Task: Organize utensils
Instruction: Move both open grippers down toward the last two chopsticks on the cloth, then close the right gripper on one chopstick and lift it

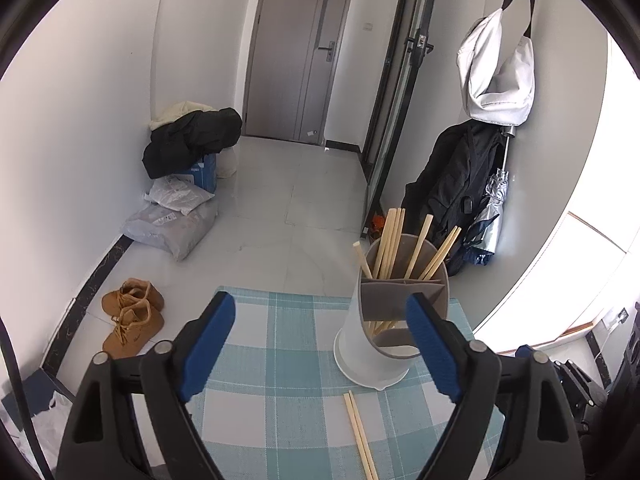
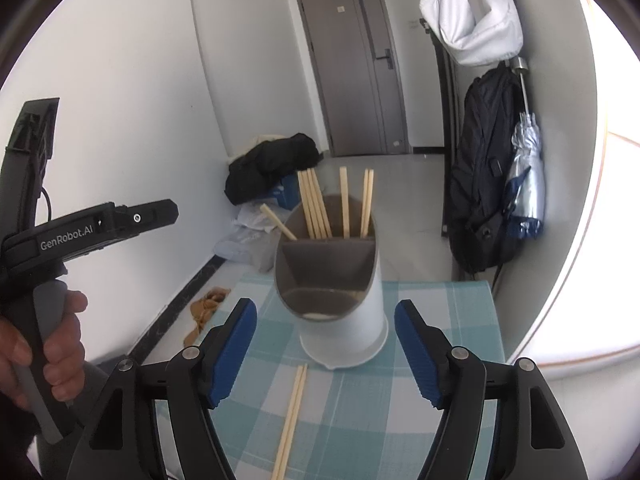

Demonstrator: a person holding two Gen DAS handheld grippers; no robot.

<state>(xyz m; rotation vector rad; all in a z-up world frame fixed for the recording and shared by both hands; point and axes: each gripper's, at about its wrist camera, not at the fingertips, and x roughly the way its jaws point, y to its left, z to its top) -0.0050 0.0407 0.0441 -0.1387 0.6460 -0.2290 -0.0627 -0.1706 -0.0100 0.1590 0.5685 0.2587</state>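
A white utensil holder [image 1: 360, 344] with a grey divided insert stands on the blue checked tablecloth [image 1: 280, 360]. Several wooden chopsticks [image 1: 390, 240] stand in its back compartment. A loose pair of chopsticks [image 1: 360, 432] lies flat on the cloth in front of it. My left gripper [image 1: 320, 348] is open and empty, above the cloth, left of the holder. In the right wrist view the holder [image 2: 344, 320] sits ahead, with upright chopsticks [image 2: 316, 204] and the loose pair [image 2: 292, 416] below. My right gripper [image 2: 326, 348] is open and empty. The left gripper's body [image 2: 100, 224] shows at left in a hand.
The table's far edge lies just behind the holder. Beyond are a tiled floor, tan boots [image 1: 132, 316], bags and a black jacket [image 1: 192, 140] by the wall, a backpack [image 2: 484, 184] and an umbrella [image 2: 528, 168] at right, and a grey door [image 1: 296, 52].
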